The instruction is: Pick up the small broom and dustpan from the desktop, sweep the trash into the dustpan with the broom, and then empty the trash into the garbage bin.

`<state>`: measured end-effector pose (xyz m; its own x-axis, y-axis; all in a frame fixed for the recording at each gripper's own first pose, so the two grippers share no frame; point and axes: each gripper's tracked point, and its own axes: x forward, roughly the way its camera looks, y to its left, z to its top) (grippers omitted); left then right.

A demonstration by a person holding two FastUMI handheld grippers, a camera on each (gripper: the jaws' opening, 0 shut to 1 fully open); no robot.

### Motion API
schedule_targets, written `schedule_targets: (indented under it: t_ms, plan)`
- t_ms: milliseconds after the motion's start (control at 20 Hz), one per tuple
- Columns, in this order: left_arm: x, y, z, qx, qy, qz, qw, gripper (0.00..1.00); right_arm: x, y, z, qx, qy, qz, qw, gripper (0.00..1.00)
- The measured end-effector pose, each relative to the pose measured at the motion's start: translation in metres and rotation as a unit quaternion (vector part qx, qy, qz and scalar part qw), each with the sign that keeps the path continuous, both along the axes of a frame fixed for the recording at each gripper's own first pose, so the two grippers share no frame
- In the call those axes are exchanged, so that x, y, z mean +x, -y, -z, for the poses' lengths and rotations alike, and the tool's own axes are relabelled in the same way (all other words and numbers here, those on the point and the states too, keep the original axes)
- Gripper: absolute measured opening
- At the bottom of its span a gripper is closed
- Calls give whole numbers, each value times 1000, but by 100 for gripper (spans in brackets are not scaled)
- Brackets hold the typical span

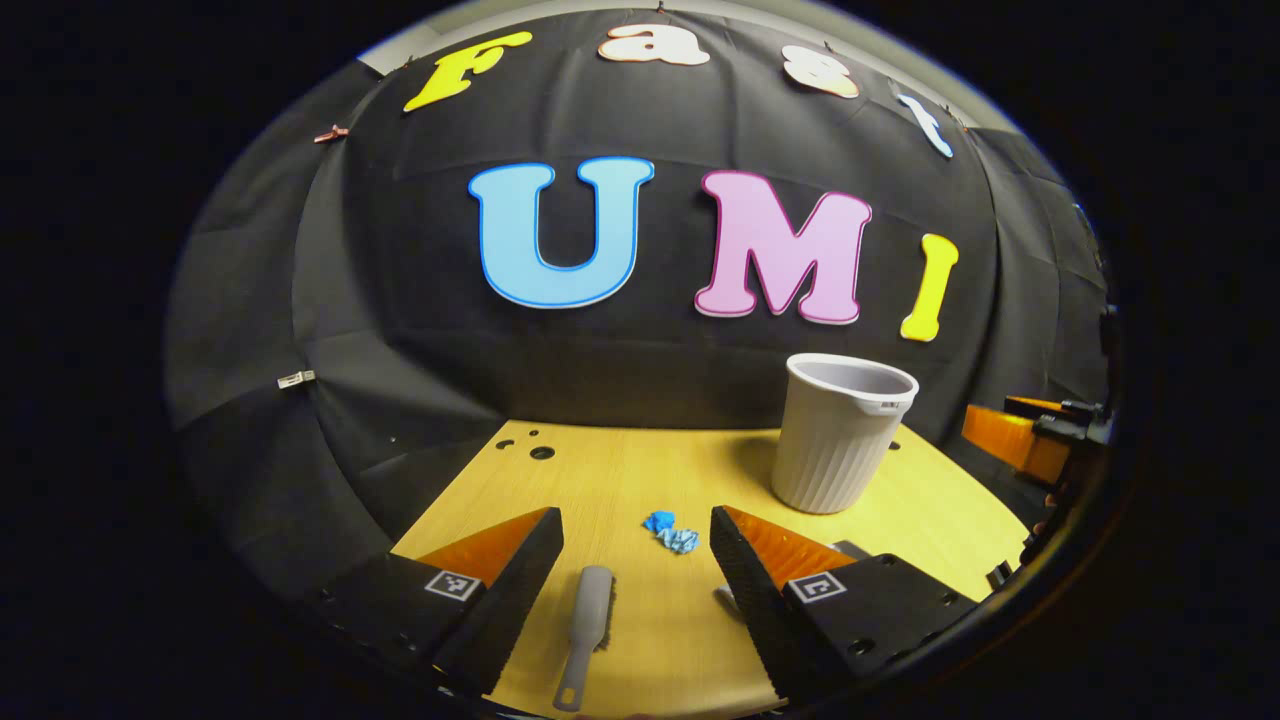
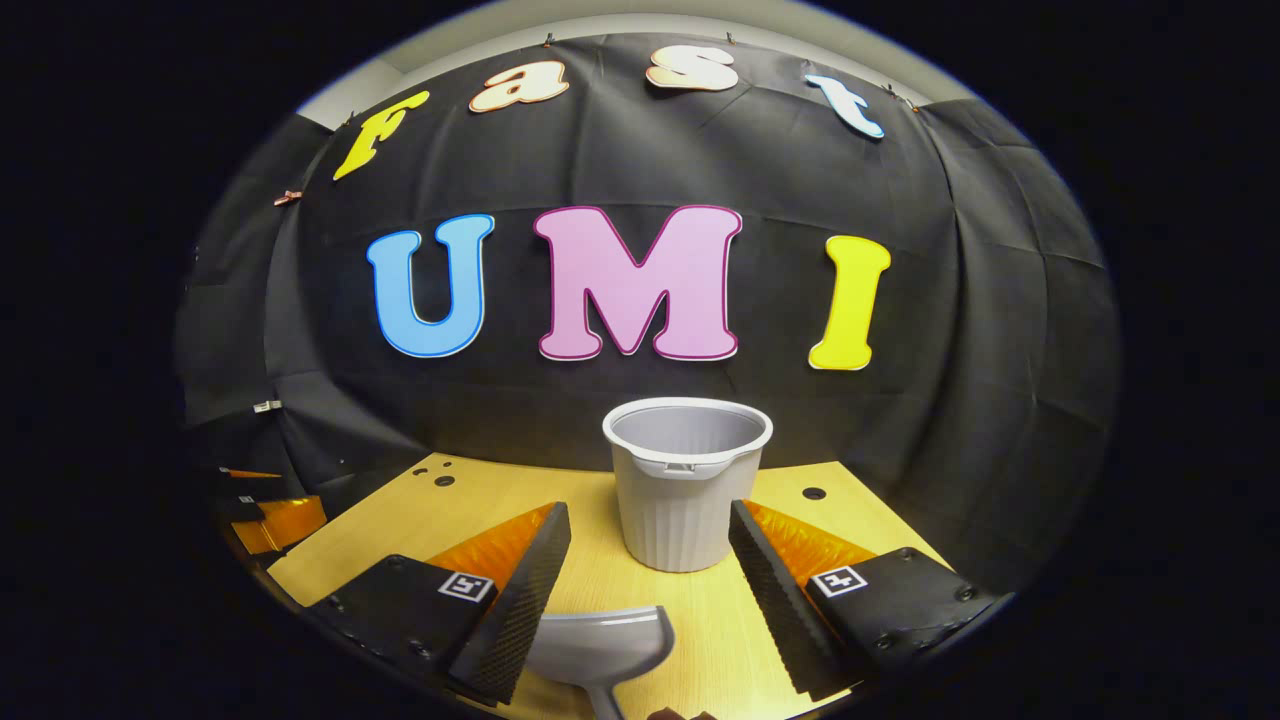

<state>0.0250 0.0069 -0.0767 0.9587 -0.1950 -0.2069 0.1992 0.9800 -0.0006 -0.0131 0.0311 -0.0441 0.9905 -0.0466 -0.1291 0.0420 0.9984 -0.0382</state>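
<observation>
- Both my grippers hang with jaws spread wide and nothing between them: my left gripper over the broom, my right gripper over the dustpan. Neither touches its item.
- Desktop: pale wood-grain board, a few round holes near its far edge, black booth cloth behind it.
- Garbage bin: grey ribbed plastic, upright, open at the top, nothing visible inside. In my right gripper view it stands straight ahead between my fingers, well beyond the dustpan. In my left gripper view it stands to the right of centre, near the far edge of the desktop.
- Dustpan: grey, lying flat on the desktop, scoop mouth toward the bin, handle running back toward me. It lies below and between my right fingers, nearer the left one.
- Broom: small, grey handle, dark bristles along its right side, lying flat on the desktop, lengthwise between my left fingers.
- Trash: small crumpled blue scraps in one loose cluster on the desktop, just beyond the broom's far end and near the bin's base, apart from both.
</observation>
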Motion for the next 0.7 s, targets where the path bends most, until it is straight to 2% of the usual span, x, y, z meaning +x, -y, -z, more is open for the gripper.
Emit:
schedule_targets:
  t_ms: [150,300,500,700]
  plan:
    - [7,-16,32,-10,-48,-13,999,95,2,1,17,-8,-25,-1,1000,99]
    - [10,-27,81,-18,-120,-26,992,96,1,-2,29,-12,-46,-6,999,99]
    - [3,-43,148,-43,-232,-31,971,96,0,2,40,-21,-64,-7,998,99]
    - [0,-54,193,-12,-302,-30,953,96,-9,10,50,-38,-77,4,996,98]
